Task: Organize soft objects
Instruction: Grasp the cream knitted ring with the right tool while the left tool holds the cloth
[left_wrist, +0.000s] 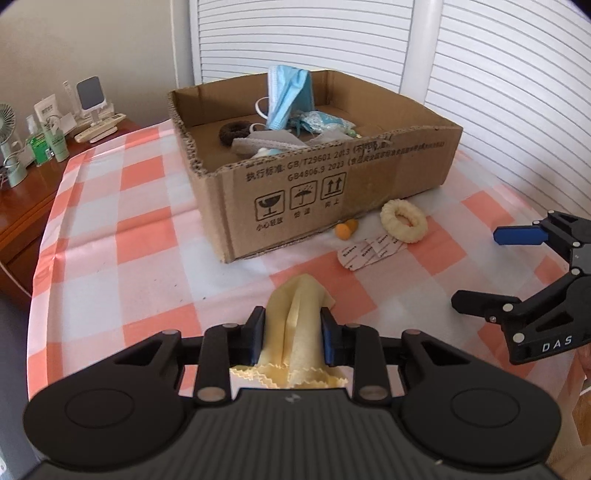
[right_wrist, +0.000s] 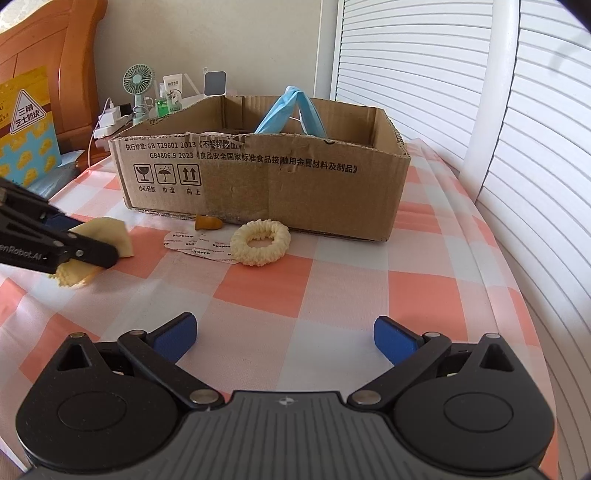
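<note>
A cardboard box (left_wrist: 306, 177) stands on the desk (left_wrist: 129, 229). In it lie a face mask (left_wrist: 286, 96), a hair tie (left_wrist: 233, 133) to the mask's left and a pouch (left_wrist: 321, 122) to its right. Before the box, on the desk, lie a scrunchie (left_wrist: 403, 220), two earplugs (left_wrist: 345, 229) to its left and plaster strips (left_wrist: 369, 251) nearer the camera. A cloth (left_wrist: 295, 325) sits between the left gripper's (left_wrist: 293, 332) pads, nearer still. The right gripper (right_wrist: 284, 338) hangs to the right. A nightstand (left_wrist: 26, 192) with a fan (left_wrist: 9, 147) stands left of the desk.

Cardboard box (right_wrist: 295, 184) side: "GB/T29601 2013", "GB4806.9 2023", handling symbols. Right gripper (left_wrist: 480, 269): "DAS". Left gripper (right_wrist: 92, 243): "enRobot.AI".
</note>
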